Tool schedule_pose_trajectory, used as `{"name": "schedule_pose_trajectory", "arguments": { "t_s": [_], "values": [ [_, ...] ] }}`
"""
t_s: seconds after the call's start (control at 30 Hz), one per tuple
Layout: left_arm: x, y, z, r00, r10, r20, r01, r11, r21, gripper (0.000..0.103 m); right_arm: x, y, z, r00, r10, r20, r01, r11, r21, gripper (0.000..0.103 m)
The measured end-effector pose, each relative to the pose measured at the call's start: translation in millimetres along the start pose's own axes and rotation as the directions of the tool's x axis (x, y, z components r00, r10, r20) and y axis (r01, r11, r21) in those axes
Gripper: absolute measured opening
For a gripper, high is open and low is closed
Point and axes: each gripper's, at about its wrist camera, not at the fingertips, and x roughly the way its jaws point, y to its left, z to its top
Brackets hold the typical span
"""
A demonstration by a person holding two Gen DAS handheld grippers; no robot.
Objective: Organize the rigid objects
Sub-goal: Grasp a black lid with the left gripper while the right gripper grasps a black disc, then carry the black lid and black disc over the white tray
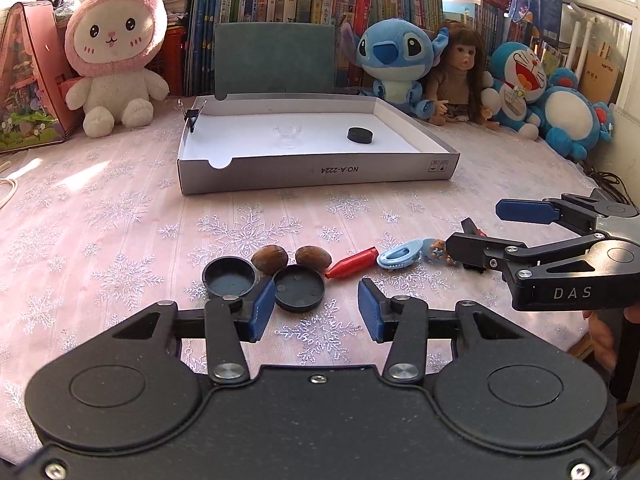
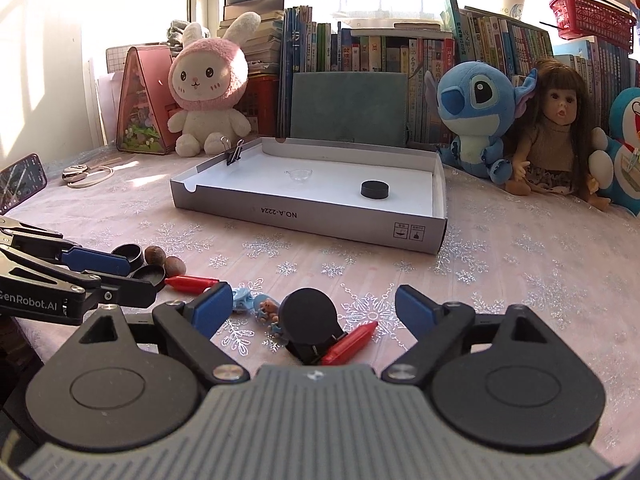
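Observation:
A shallow grey cardboard tray point(image 1: 316, 172) point(image 2: 304, 220) lies on the table and holds a black puck point(image 1: 360, 135) point(image 2: 375, 189) and a small clear dish point(image 1: 287, 132) point(image 2: 299, 175). My left gripper point(image 1: 316, 312) is open and empty, just before a flat black cap point(image 1: 299, 288). A second black cap point(image 1: 229, 277), two brown nuts point(image 1: 270, 258) point(image 1: 313, 257), a red crayon point(image 1: 352, 267) and a blue clip point(image 1: 398, 256) lie nearby. My right gripper point(image 2: 314, 312) is open over a black round stand point(image 2: 308, 316), a second red crayon point(image 2: 350, 344) and a small bear charm point(image 2: 267, 309).
Plush toys and a doll point(image 1: 456, 72) line the back, before a row of books. A pink rabbit plush point(image 1: 114, 52) and a pink house box point(image 1: 28, 80) stand at back left. A binder clip point(image 2: 234, 152) grips the tray's corner. A phone point(image 2: 20, 178) lies at far left.

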Motion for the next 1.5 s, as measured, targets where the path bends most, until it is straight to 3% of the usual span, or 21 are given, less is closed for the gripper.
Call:
{"name": "schedule_pose_trajectory", "arguments": {
  "t_s": [0.2,0.47,0.73,0.9,1.3,1.5],
  "values": [
    [4.9,3.3,-0.7,1.0,0.009,-0.008,-0.009,1.0,-0.011,0.044,-2.3,0.9,-2.3,1.0,-0.019,0.021,0.018,1.0,0.018,0.065],
    [10.0,4.6,-1.2,1.0,0.031,0.0,-0.031,0.999,-0.015,0.05,-2.4,1.6,-4.3,1.0,-0.018,0.015,0.018,1.0,0.025,0.047],
    [12.2,1.6,-2.6,0.999,0.043,0.007,-0.043,0.999,-0.003,0.048,2.1,2.8,-6.3,0.999,-0.031,-0.004,0.032,0.999,0.026,0.043],
    [10.1,-1.1,-2.0,0.998,0.059,0.009,-0.059,0.998,0.003,0.029,1.5,5.3,-5.8,0.999,-0.038,0.005,0.038,0.999,0.02,0.038],
    [-4.0,-8.1,10.4,0.998,0.042,0.054,-0.044,0.998,0.034,0.029,-1.8,3.4,2.4,0.999,-0.05,0.022,0.049,0.998,0.036,0.038],
    [-4.2,-0.1,29.7,0.995,0.066,0.071,-0.068,0.997,0.026,0.029,3.4,-0.9,18.7,0.995,-0.102,0.005,0.102,0.994,0.036,0.038]
  ]
}}
